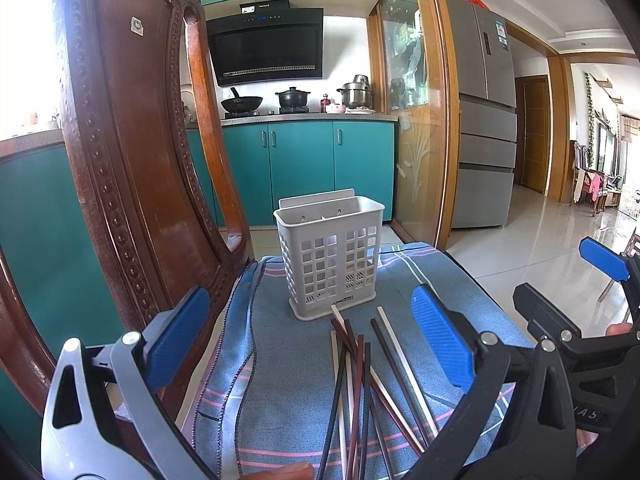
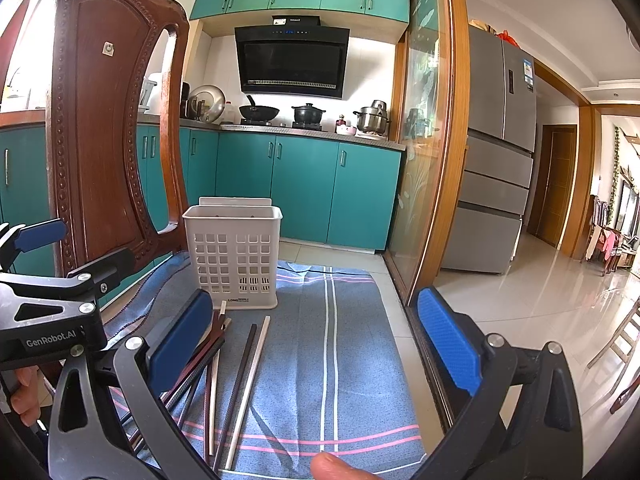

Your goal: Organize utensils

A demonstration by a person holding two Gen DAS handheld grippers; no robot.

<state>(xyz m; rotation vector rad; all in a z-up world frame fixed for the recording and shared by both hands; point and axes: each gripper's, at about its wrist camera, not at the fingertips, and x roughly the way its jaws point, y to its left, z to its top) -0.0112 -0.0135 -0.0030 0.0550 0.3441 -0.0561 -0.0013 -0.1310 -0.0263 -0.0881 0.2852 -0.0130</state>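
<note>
Both my grippers — left, right — gape wide over chopsticks scattered lower centre, white holder just behind.

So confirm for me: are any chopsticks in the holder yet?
No: the chopsticks all lie on the blue cloth before the white holder.

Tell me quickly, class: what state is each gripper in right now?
Left gripper: open, holding nothing, above the chopsticks.
Right gripper: open, holding nothing.
</note>
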